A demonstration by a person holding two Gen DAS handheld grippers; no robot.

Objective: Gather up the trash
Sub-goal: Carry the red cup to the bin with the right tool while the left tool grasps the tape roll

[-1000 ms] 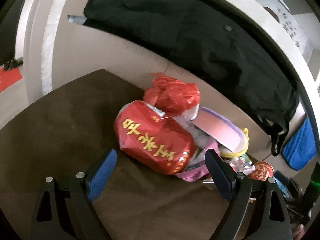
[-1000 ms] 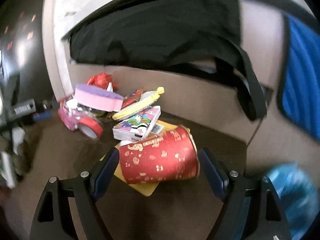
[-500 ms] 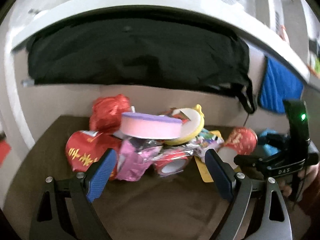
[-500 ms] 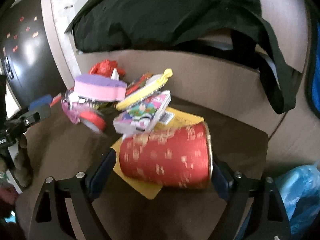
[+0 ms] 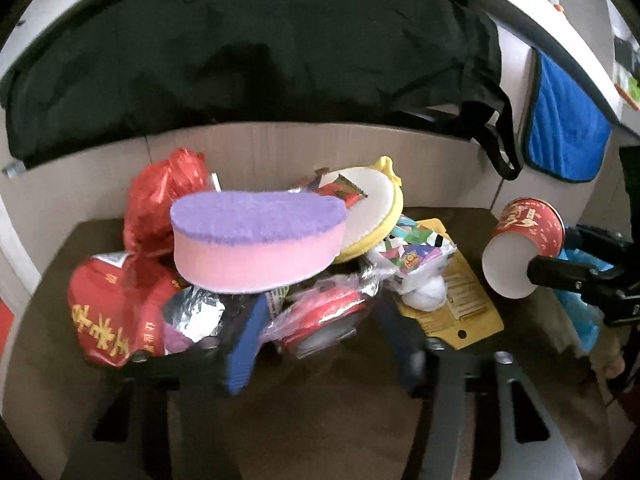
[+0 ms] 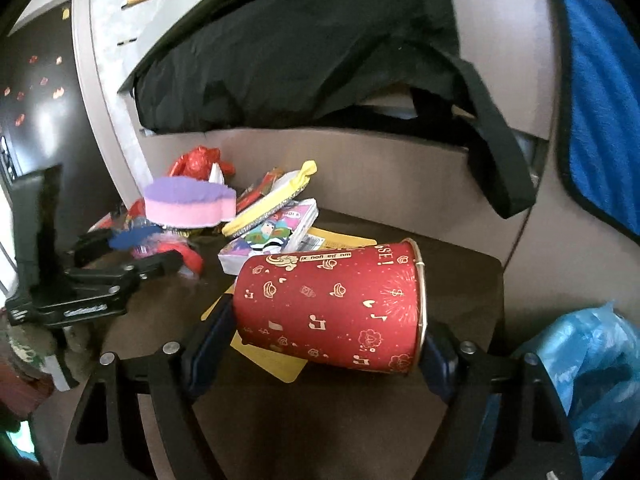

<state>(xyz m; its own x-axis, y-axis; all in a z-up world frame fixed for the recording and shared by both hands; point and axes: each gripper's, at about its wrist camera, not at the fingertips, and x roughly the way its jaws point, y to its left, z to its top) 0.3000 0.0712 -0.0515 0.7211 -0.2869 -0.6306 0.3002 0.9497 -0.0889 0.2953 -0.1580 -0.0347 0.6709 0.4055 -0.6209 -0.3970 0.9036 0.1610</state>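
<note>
A trash pile lies on the brown table (image 5: pixel 320 420): a purple-pink sponge (image 5: pixel 256 240) on top, a red foil bag (image 5: pixel 112 312), a yellow-rimmed pad (image 5: pixel 372 208) and a cartoon packet (image 5: pixel 416 252). My left gripper (image 5: pixel 320 320) reaches into the pile's front. Its jaws are closing, and the pads touch both sides of a wrapped red tape roll (image 5: pixel 324 316). My right gripper (image 6: pixel 322 332) is shut on a red paper cup (image 6: pixel 332 304), which lies sideways between its pads. That cup (image 5: pixel 520 248) also shows at the right of the left wrist view.
A black bag (image 5: pixel 280 60) hangs over the wall behind the table, and a blue cloth (image 5: pixel 564 128) hangs to its right. A yellow card (image 5: pixel 460 304) lies under the packet. Off the table's right edge sits a blue plastic bag (image 6: pixel 580 360).
The left gripper swung from the red foil bag to the middle of the pile, and its jaws narrowed around the tape roll. The right gripper kept the cup and shifted slightly.
</note>
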